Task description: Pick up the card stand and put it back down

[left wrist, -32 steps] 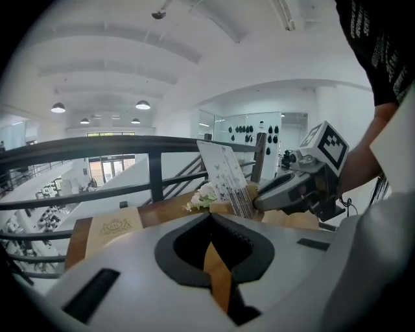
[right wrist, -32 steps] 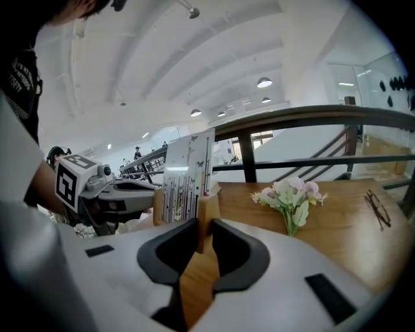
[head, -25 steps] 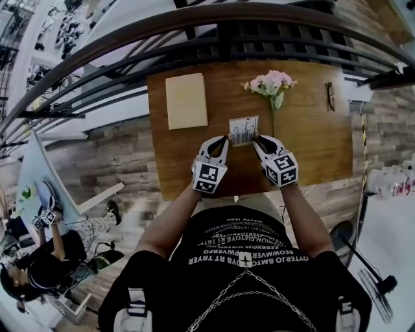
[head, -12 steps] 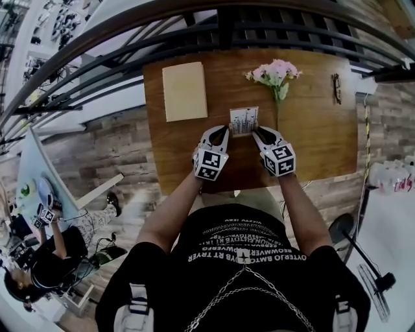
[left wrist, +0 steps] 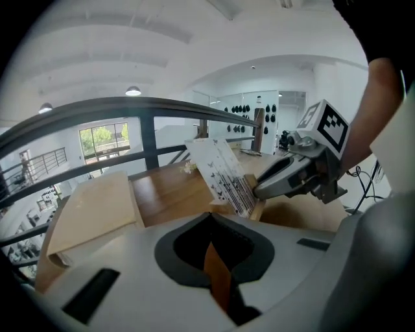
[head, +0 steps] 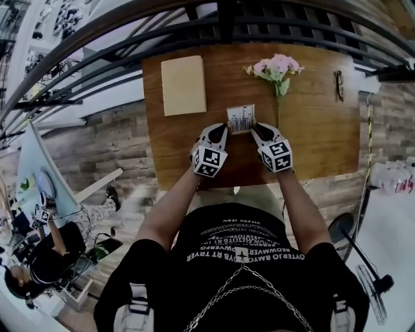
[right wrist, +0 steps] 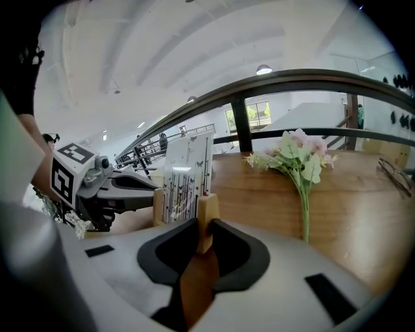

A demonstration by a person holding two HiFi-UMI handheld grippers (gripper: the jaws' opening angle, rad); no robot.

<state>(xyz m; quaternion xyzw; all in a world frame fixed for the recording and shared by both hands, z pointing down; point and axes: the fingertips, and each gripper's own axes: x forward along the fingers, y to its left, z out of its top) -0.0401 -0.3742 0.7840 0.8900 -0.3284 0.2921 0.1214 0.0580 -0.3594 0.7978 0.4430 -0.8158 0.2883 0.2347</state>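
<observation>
I'm working in a big, bright indoor hall that looks like a recording lab, up on a gallery edged by a dark railing [head: 220, 19], under a white vaulted ceiling with round lamps [left wrist: 133, 91]. My wooden table [head: 311, 130] stands on plank flooring [head: 97, 149]. Off to the side, another person [head: 48, 259] sits among cables, holding marker-cubed grippers [head: 43, 214], and a floor fan [head: 369, 285] is nearby.

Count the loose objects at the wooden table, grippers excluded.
4: beige pad far left, pink flowers far middle, glasses far right, card stand at centre. Nothing else shows.
</observation>
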